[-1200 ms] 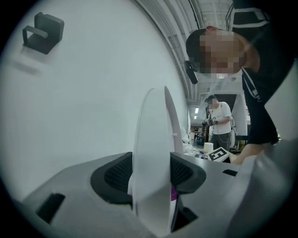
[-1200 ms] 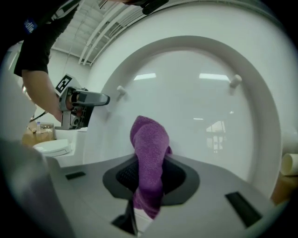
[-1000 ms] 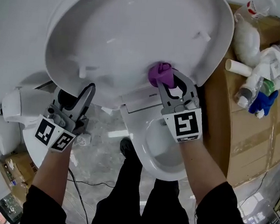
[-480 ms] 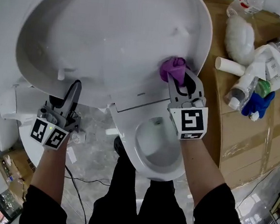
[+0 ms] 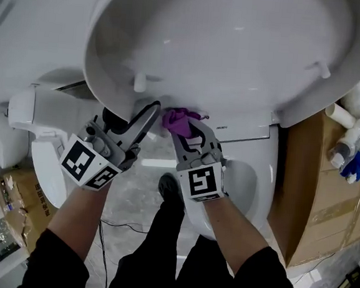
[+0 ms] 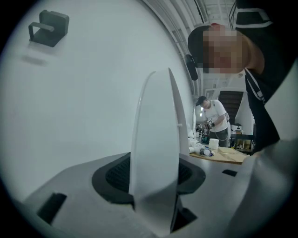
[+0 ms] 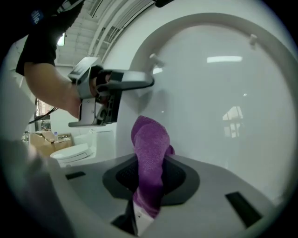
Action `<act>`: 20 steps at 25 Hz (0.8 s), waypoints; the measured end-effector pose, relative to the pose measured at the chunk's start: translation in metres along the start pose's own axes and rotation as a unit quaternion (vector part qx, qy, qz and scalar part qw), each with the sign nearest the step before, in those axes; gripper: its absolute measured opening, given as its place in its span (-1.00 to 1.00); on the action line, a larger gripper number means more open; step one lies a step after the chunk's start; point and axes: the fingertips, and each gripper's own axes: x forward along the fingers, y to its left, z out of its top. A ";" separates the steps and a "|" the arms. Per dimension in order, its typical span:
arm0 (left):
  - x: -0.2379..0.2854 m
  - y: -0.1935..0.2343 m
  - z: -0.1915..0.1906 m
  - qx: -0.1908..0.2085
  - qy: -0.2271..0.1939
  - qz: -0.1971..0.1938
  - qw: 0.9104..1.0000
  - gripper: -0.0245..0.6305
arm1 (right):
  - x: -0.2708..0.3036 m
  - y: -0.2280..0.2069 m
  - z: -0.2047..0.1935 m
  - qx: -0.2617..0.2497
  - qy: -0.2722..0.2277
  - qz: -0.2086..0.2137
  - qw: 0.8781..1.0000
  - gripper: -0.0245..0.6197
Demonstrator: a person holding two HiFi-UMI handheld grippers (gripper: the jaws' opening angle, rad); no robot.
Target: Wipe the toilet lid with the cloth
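While left gripper [image 5: 146,115] jaws clamp toilet lid [image 5: 239,45] rim, right gripper [image 5: 184,128] jaws pinch cloth [image 5: 177,117], pressed low on lid's inner face; cloth soft, light, likely bunches; hold mid-fold.

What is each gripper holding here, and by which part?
Left gripper: the toilet lid, by its rim. Right gripper: the purple cloth, pinched at one end.

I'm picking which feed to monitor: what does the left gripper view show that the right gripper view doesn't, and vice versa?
Left gripper view only: the toilet lid edge-on, clamped in the left claw, and a distant person. Right gripper view only: the purple cloth pinched in the right claw, plus the left claw seen from outside on the lid's rim. Both: the white lid.
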 end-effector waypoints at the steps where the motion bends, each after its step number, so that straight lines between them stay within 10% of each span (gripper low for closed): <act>1: 0.000 0.000 0.001 -0.003 -0.003 -0.006 1.000 -0.31 | 0.007 0.006 -0.004 -0.005 0.002 0.003 1.000 -0.63; 9: -0.005 0.001 0.002 -0.007 -0.008 -0.017 1.000 -0.29 | 0.001 -0.018 -0.022 -0.058 0.014 -0.001 0.998 -0.63; 20: -0.001 0.009 -0.002 -0.026 0.021 0.027 0.999 -0.29 | -0.079 -0.157 -0.049 -0.033 0.011 -0.114 0.993 -0.63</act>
